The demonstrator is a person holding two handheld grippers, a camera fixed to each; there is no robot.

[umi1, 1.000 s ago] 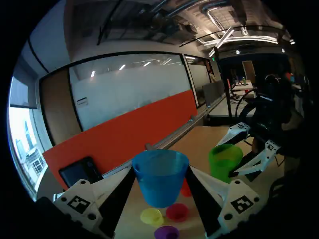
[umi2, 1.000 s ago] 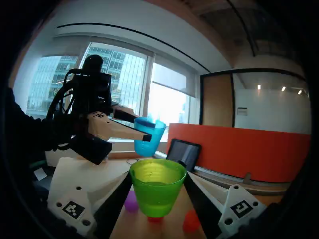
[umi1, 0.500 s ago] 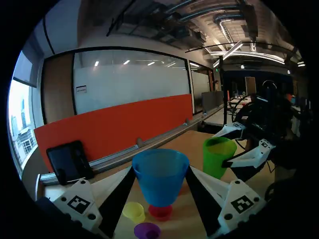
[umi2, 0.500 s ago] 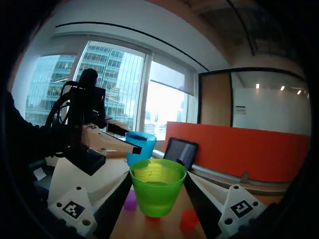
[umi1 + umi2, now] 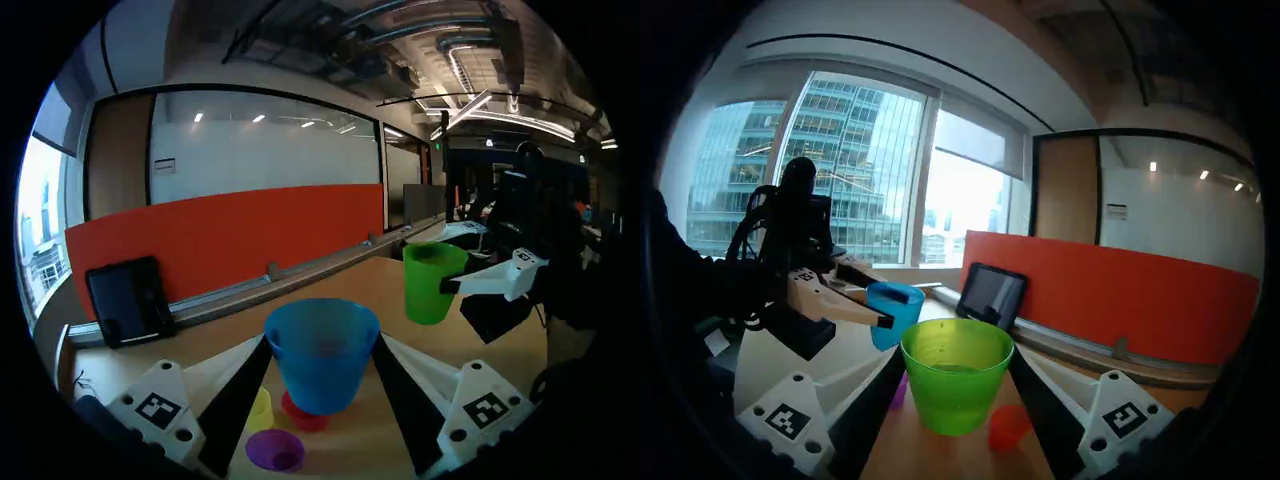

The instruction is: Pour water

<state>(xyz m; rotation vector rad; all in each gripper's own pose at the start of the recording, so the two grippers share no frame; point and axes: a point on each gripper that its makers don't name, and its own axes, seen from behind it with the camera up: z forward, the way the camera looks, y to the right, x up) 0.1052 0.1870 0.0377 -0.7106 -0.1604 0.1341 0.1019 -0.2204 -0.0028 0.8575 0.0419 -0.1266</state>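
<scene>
We can read no words or numbers here. The white notice [image 5: 164,166] on the glass wall [image 5: 264,152] is too small to make out, and the square markers [image 5: 157,410] on the left gripper [image 5: 322,352] carry black-and-white patterns, not letters.

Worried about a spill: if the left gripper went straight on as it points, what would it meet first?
Probably the orange partition behind the table; depth is unclear. The green cup sits off to the right of that line.

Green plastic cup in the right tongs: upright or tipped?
Upright: the translucent green plastic cup sits with its rim level and facing up between the right tongs.
</scene>
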